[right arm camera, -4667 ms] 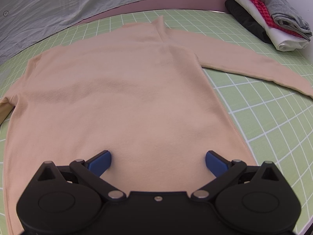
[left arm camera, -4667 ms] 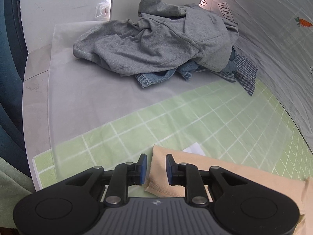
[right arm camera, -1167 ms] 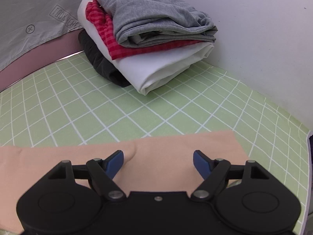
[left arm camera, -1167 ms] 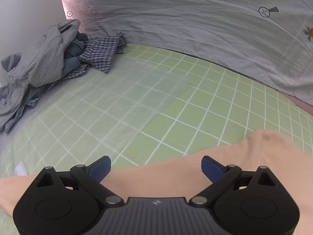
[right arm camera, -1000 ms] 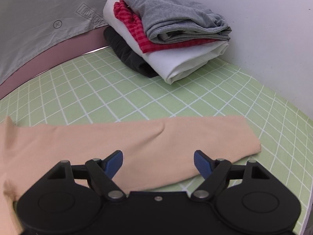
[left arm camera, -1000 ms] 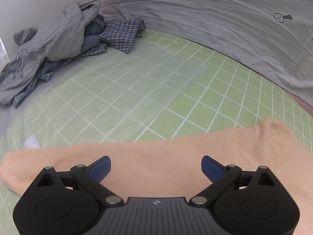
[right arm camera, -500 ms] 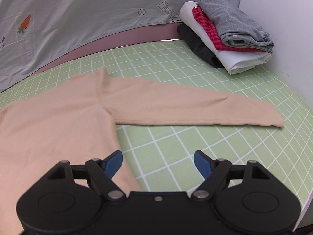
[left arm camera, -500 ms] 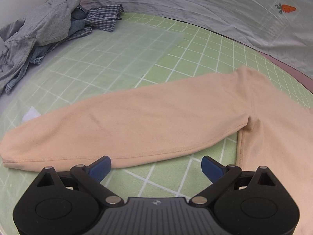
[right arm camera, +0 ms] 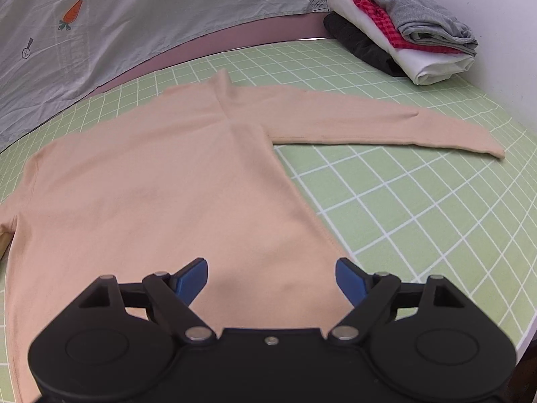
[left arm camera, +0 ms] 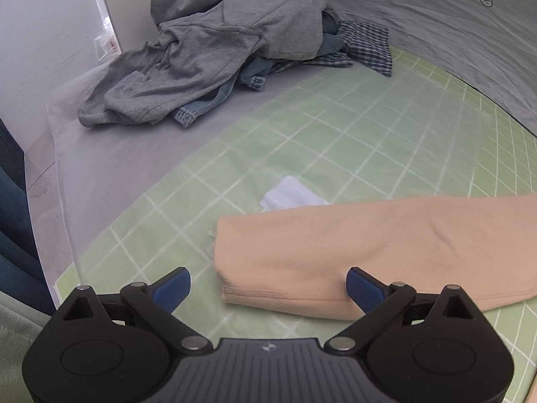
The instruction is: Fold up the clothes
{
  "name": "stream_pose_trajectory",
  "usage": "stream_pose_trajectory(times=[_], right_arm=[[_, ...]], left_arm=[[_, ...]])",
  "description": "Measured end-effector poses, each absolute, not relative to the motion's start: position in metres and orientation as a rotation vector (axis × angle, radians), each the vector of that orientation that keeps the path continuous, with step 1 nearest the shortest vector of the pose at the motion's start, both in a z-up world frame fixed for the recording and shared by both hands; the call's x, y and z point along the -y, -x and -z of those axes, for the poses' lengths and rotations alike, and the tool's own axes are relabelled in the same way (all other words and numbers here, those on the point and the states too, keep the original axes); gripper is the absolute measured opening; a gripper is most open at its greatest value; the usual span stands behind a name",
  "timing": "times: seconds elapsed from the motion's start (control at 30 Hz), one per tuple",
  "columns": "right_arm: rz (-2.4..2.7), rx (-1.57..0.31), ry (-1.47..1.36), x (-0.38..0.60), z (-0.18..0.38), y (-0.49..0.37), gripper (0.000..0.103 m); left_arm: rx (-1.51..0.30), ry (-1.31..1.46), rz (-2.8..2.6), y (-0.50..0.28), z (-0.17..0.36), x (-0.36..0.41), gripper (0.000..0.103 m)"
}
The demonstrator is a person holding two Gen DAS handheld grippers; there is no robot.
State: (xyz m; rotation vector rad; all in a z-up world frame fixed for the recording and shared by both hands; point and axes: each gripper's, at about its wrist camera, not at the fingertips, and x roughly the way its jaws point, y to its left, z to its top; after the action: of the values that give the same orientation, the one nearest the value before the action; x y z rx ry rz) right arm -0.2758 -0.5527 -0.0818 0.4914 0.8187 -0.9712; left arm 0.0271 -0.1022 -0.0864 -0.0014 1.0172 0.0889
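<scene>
A peach long-sleeved top (right arm camera: 161, 184) lies flat on the green grid mat (right arm camera: 419, 208), its right sleeve (right arm camera: 386, 124) stretched out to the right. Its left sleeve (left arm camera: 386, 245) lies across the left wrist view, cuff end to the left. My left gripper (left arm camera: 268, 285) is open and empty, with the cuff between its blue fingertips. My right gripper (right arm camera: 272, 278) is open and empty over the top's lower body near its right side seam.
A heap of unfolded clothes (left arm camera: 218, 47), grey hoodie on top of denim and plaid, lies at the far left. A stack of folded clothes (right arm camera: 402, 23) sits at the far right corner. A grey carrot-print sheet (right arm camera: 117, 27) runs behind the mat. A white tag (left arm camera: 288, 196) lies beside the cuff.
My left gripper swung left to the sleeve's cuff end, bringing the heap into view. My right gripper moved left and back over the top's body. Both stayed open.
</scene>
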Motion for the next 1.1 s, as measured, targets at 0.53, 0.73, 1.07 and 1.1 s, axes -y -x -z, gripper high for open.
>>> stream_pose_trajectory(times=[0.53,0.73,1.07,1.1], right_arm=[[0.957,-0.834,-0.515,0.542,0.082,0.299,0.083],[0.974,-0.808,-0.545,0.572,0.078,0.325,0.083],[1.037,-0.783,-0.604,0.628,0.079,0.376,0.083],[1.041,-0.781,-0.599,0.63,0.079,0.379,0.083]], left_arm=[[-0.999,0.027,0.039,-0.011,0.064,0.159,0.009],[-0.946,0.017,0.289,0.032,0.03,0.255,0.009],[-0.955,-0.157,0.748,0.138,0.019,0.409,0.041],[-0.936,-0.197,0.741,0.146,0.021,0.414,0.056]])
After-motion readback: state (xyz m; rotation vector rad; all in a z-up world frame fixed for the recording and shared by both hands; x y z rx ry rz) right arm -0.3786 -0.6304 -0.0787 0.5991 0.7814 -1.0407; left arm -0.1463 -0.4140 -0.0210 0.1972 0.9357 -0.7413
